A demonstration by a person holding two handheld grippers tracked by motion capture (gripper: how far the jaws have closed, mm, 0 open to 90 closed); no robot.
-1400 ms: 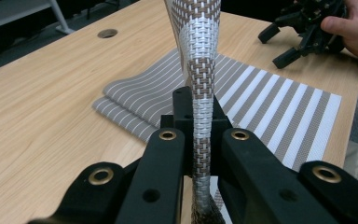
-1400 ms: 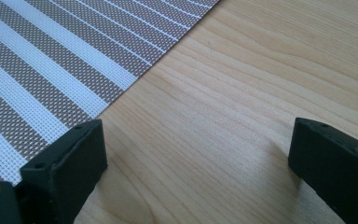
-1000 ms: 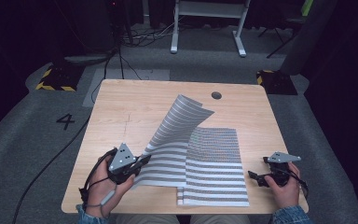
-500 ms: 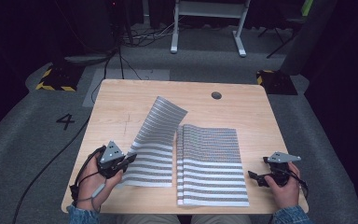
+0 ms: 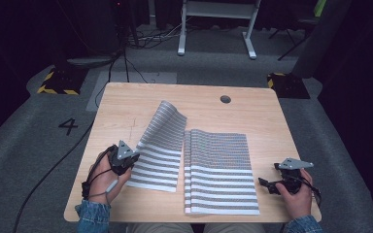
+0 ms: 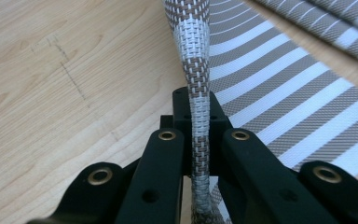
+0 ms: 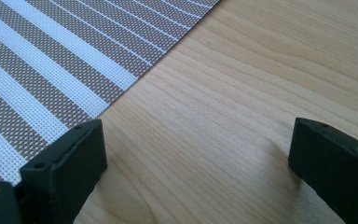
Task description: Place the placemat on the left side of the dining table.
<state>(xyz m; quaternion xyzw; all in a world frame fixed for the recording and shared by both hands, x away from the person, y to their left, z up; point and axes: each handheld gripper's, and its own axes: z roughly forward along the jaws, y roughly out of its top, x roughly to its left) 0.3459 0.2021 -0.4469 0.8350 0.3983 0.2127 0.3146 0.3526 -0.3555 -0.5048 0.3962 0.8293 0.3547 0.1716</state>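
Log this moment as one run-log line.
left gripper: shut on striped mat edge, far end lifted | right gripper: open, idle on table | mat stack: flat

Left gripper point(image 5: 131, 161) pulled left, lifted striped mat point(image 5: 160, 145) now lower, apparently separated from mat stack point(image 5: 221, 172)

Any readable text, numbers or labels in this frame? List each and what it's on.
"4": dark numeral on the grey floor, left of the wooden table.
No words, brands or labels can be read on the striped woven placemats, the table or either claw. The yellow-and-black hazard striping on the floor beyond the table carries no text.
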